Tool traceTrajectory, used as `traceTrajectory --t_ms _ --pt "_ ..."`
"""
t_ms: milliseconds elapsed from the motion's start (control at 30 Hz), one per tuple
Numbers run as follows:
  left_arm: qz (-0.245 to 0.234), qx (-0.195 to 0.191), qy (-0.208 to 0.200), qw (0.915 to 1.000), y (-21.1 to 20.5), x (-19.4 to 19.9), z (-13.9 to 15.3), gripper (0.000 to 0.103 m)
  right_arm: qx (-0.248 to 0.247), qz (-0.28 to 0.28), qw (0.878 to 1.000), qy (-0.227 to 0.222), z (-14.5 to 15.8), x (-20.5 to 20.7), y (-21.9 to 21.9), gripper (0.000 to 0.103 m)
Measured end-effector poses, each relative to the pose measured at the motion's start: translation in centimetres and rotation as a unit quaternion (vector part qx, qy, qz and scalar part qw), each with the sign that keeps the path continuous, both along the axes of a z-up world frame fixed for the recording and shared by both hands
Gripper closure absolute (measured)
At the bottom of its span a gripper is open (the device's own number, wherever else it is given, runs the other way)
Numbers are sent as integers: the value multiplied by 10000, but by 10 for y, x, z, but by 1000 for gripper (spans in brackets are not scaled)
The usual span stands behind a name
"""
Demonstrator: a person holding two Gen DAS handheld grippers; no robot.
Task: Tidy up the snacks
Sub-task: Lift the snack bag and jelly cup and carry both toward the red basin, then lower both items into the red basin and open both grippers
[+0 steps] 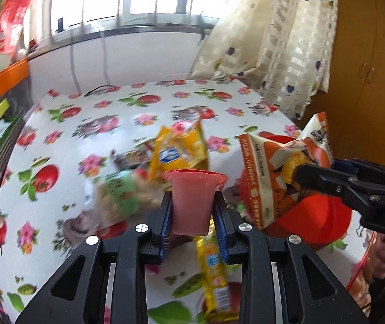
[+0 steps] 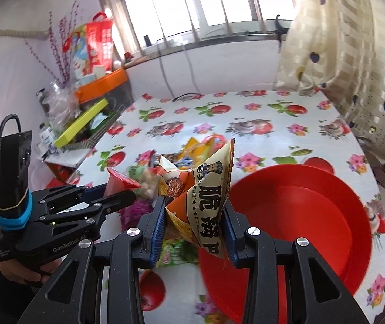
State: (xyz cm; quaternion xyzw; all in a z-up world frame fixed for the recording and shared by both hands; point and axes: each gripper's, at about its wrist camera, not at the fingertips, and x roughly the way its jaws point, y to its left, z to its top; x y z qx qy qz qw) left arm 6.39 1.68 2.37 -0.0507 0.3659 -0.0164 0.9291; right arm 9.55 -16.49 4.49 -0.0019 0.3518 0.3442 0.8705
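Left gripper (image 1: 193,210) clamps pink cup (image 1: 191,202); right gripper (image 2: 195,224) seemingly raised, pinching packet (image 2: 206,197).

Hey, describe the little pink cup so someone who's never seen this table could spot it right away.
Start at the table with the fruit-and-flower tablecloth under the window, and find the heap of snack packets in its middle. Just in front of that heap, the left hand-held gripper holds the pink cup upright between its blue pads. It is the only smooth, rigid, flared cup with a sealed red lid; everything nearby is crinkly bags.
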Motion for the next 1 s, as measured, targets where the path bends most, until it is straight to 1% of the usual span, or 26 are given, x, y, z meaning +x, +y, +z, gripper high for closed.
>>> traceTrajectory --t_ms 233,533,700,1000 --pt "-375 21 0 9993 -35 23 3 74 60 -365 9993 66 -3 11 -34 69" --pt "-773 24 65 9970 -73 51 1 74 54 -725 9971 224 -15 27 -66 69" --pt "-983 -7 219 9949 -91 69 -7 74 -29 -913 9951 378 -27 41 -81 69" --pt "-1164 -44 486 9920 -110 96 -26 73 -192 -1207 9905 632 -49 66 -95 68"
